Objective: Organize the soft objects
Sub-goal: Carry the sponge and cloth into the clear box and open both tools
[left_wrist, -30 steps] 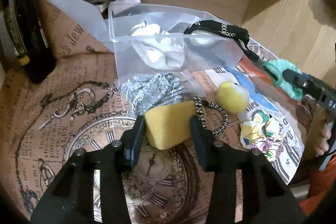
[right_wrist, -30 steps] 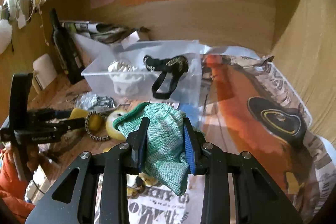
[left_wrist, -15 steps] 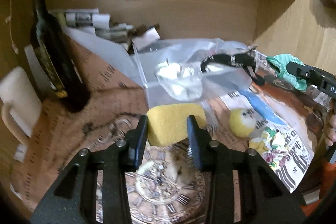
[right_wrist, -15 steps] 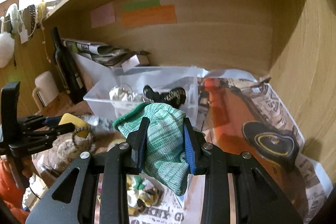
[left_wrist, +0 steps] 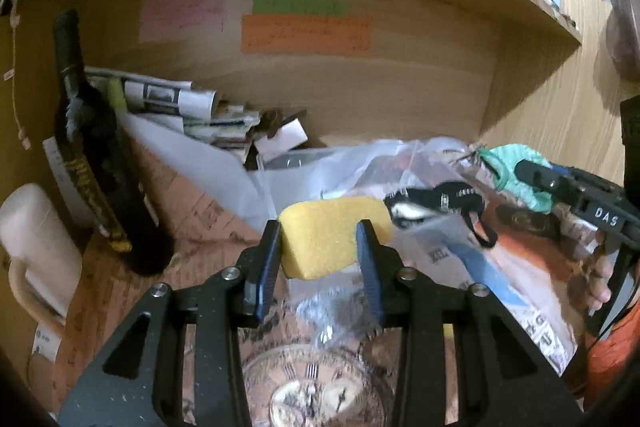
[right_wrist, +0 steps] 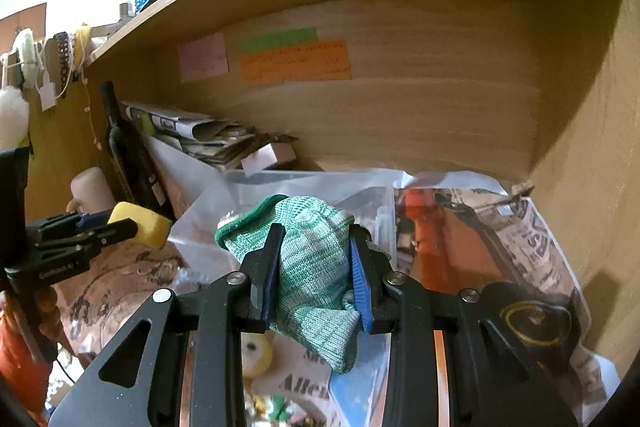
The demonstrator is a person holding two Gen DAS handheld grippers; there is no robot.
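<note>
My left gripper [left_wrist: 318, 247] is shut on a yellow sponge [left_wrist: 328, 235] and holds it up in front of the clear plastic bin [left_wrist: 320, 171]. My right gripper [right_wrist: 314, 269] is shut on a green knitted cloth [right_wrist: 312, 267], held just before the same bin [right_wrist: 304, 187]. A black strap [left_wrist: 444, 203] hangs over the bin's near edge. The right gripper with the cloth [left_wrist: 516, 175] shows at the right of the left wrist view. The left gripper with the sponge [right_wrist: 140, 223] shows at the left of the right wrist view.
A dark wine bottle [left_wrist: 100, 163] and a white mug [left_wrist: 36, 251] stand at the left. Folded newspapers [left_wrist: 176, 107] lie against the shelf's back wall. A yellow pom-pom [right_wrist: 256, 353] and a floral scrunchie [right_wrist: 280, 407] lie on the newspaper-covered surface below my right gripper.
Both grippers have risen and moved toward the bin, each still holding its object. The sponge has left the table.
</note>
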